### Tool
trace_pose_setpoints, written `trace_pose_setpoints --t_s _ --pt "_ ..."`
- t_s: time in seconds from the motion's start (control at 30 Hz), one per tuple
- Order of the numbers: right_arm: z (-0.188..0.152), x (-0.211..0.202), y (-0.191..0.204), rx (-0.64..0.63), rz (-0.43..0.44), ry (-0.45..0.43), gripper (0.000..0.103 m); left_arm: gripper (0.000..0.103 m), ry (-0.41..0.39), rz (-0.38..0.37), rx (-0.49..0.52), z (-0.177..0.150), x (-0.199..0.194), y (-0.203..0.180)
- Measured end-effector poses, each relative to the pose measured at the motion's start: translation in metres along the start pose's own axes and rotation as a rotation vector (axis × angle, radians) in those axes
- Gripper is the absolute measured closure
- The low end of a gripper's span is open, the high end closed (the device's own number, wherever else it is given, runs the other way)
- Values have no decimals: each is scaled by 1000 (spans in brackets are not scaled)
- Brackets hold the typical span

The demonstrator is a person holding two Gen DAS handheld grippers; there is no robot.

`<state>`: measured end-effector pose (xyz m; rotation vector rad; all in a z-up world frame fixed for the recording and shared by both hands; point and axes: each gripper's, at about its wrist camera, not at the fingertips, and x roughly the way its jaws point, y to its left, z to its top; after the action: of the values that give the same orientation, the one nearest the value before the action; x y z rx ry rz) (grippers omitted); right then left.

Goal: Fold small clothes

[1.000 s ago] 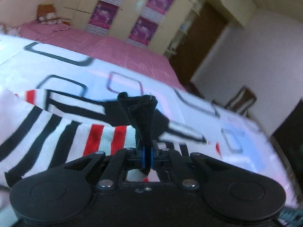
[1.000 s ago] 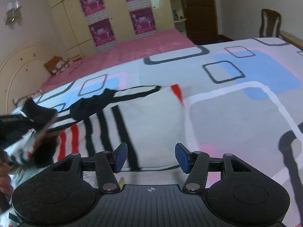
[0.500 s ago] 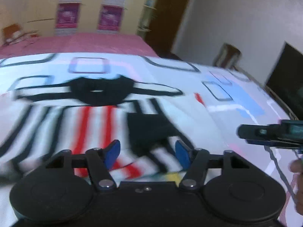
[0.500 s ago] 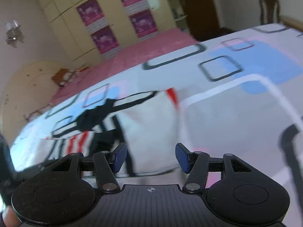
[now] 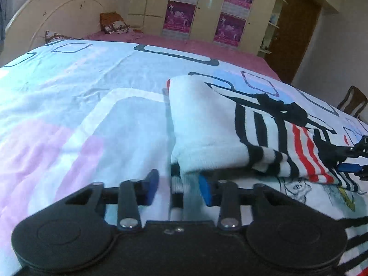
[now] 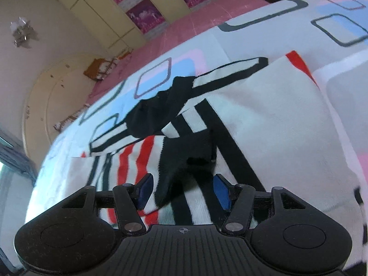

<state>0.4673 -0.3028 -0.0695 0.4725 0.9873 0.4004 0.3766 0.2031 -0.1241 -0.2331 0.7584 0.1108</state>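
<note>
A small white garment (image 5: 211, 124) with black and red stripes and a black collar lies on the patterned bedsheet (image 5: 80, 105); it also fills the right wrist view (image 6: 264, 105). My left gripper (image 5: 178, 187) is open, its blue pads either side of the garment's folded white edge at the near left corner. My right gripper (image 6: 182, 192) is open, its pads flanking a black cuff of a folded-in striped sleeve (image 6: 184, 161). The right gripper's tip also shows at the right edge of the left wrist view (image 5: 354, 161).
A pink bedspread (image 5: 184, 46) covers the far side of the bed, with a headboard (image 5: 62, 11) and cushion (image 5: 113, 24) behind. Cupboards with purple posters (image 5: 181, 7) line the wall. A brown door (image 5: 292, 32) and a wooden chair (image 5: 352, 101) stand at right.
The left gripper let go of the black sleeve cuff, opened, and swung left to the garment's folded white edge. The right gripper moved in over the garment and now straddles the sleeve.
</note>
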Motion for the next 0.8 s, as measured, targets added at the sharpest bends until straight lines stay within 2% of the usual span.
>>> trace_pose_setpoints --t_s 0.07,0.1,0.13,0.17,0.23,0.37,0.4,0.47,0.5,0.57,0.8 --pt "4 7 4 -24 -35 7 48 82 2 -17 26 5 10 0" --pt "5 10 7 -50 -48 9 74 84 6 -15 51 6 11 1" --pt "7 13 10 -85 -52 24 94 85 8 -11 72 5 9 3" --pt "9 13 14 -107 -48 30 99 86 13 -10 84 6 10 2" --pt "13 -5 26 -173 -28 -42 99 86 21 -13 100 4 9 2" --pt "20 -75 50 -300 22 -306 99 86 32 -30 120 1 8 4" --pt "17 -75 49 -329 7 -298 99 86 34 -29 129 1 7 4" --pt "8 -49 36 -359 -83 -172 99 86 36 -34 131 1 7 5" --pt "4 -43 27 -335 -88 -143 99 87 39 -37 131 1 7 6" --pt "-5 -40 12 -279 -81 -132 99 87 44 -45 132 1 7 7" --pt "-25 -36 0 -251 -101 -105 99 87 62 -51 143 4 9 8"
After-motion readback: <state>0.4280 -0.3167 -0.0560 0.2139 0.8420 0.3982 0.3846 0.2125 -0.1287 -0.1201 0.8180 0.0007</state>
